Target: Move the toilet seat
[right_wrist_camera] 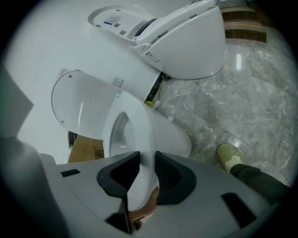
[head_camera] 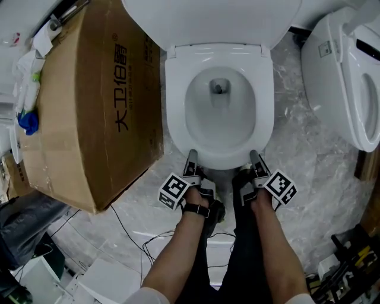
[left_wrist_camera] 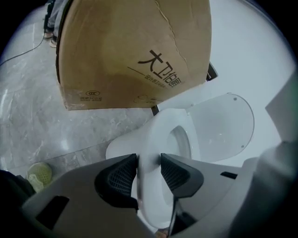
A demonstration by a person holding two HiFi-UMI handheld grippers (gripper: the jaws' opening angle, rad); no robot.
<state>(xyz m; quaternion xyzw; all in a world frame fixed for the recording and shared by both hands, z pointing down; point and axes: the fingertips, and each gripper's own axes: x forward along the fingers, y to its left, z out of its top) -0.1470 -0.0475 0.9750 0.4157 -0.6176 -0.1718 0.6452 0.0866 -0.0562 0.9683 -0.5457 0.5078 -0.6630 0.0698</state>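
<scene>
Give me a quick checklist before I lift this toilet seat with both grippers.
1. Left gripper shut on white plastic toilet seat, at its front rim: ok.
2. Right gripper shut on the same rim: ok.
3. White lid raised clear behind: ok.
4. Seat's swing clear of brown cardboard box close beside it: cannot tell.
5. Hinges free to turn: cannot tell.

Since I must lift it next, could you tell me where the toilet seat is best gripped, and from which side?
Grip the toilet seat at its front rim, approaching from the front, opposite the hinge by the raised lid. That edge is thin enough for jaws and farthest from the pivot; the left tongs and right tongs are clamped there.
</scene>
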